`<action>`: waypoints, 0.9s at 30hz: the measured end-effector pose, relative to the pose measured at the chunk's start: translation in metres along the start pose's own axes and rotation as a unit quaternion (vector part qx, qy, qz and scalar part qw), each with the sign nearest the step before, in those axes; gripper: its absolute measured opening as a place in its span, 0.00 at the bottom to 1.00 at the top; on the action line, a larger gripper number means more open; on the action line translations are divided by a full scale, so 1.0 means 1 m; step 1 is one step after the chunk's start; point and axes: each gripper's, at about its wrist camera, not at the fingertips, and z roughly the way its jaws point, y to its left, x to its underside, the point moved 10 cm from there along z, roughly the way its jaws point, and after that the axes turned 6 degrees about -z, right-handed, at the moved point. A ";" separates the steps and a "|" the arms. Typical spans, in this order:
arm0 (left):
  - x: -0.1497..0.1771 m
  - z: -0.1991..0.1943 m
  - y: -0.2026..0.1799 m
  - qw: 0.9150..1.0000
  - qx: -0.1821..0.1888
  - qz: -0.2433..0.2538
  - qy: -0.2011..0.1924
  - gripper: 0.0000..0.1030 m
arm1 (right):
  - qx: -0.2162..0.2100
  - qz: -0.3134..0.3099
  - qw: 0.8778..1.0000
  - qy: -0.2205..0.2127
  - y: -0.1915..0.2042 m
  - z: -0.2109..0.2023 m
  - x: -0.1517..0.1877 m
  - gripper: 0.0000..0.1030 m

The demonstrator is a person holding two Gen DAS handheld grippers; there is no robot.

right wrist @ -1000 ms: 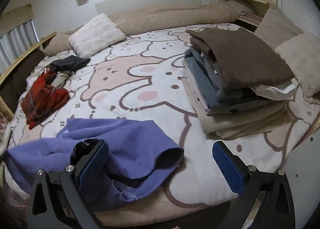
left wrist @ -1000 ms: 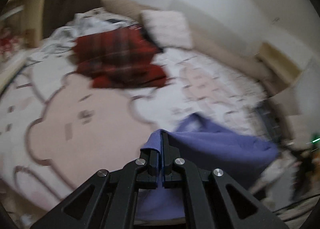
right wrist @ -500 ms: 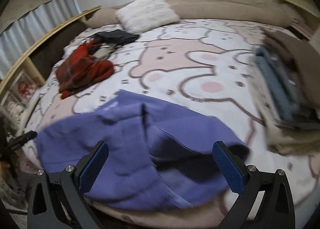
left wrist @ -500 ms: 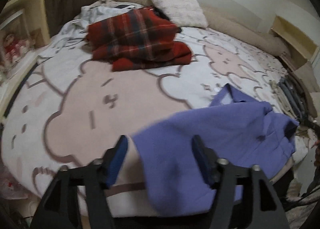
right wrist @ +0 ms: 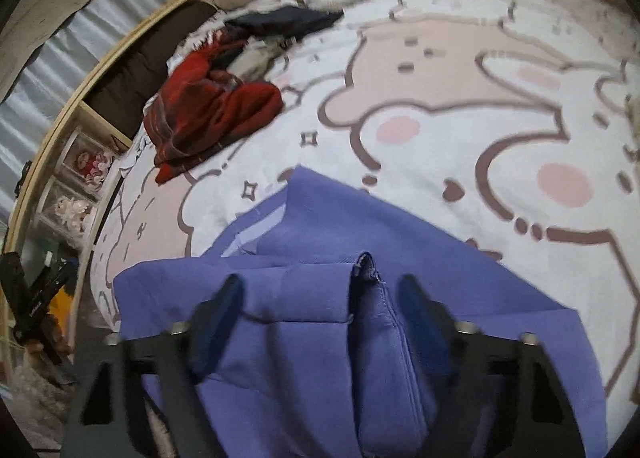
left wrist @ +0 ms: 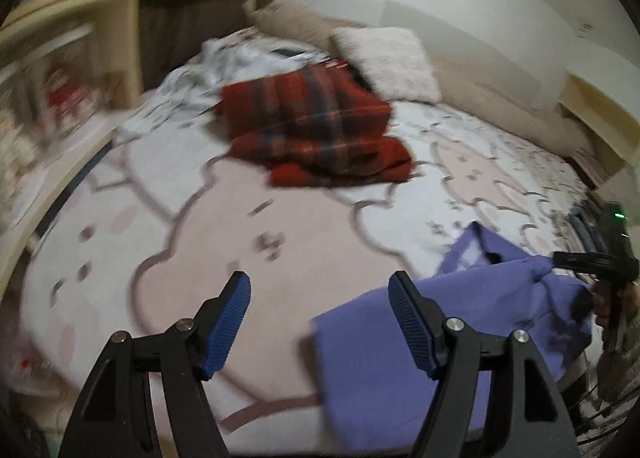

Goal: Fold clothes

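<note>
Red plaid garment [left wrist: 316, 129] and white pillow [left wrist: 386, 61] lie beyond purple garment [right wrist: 320, 318].

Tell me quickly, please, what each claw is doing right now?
Left claw: open, holding nothing.
Right claw: closing around a fold of the purple garment, not yet gripping it.

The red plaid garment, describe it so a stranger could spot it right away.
On the bed with the pink cartoon-animal cover, look toward the far end near the fluffy white pillow. The crumpled red plaid garment lies there, the only red, checked fabric; the nearer purple garment is plain.
</note>
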 end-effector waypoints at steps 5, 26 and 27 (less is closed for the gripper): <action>0.001 0.024 -0.065 0.996 0.065 0.046 0.032 0.70 | -0.025 -0.015 0.999 0.023 0.012 0.010 0.006 0.36; 0.066 -0.001 -0.277 0.821 0.344 0.427 0.156 0.69 | -0.092 -0.197 0.976 -0.008 0.130 -0.074 0.093 0.12; 0.066 -0.003 -0.281 0.812 0.351 0.437 0.165 0.69 | -0.094 -0.199 0.975 -0.005 0.130 -0.073 0.099 0.12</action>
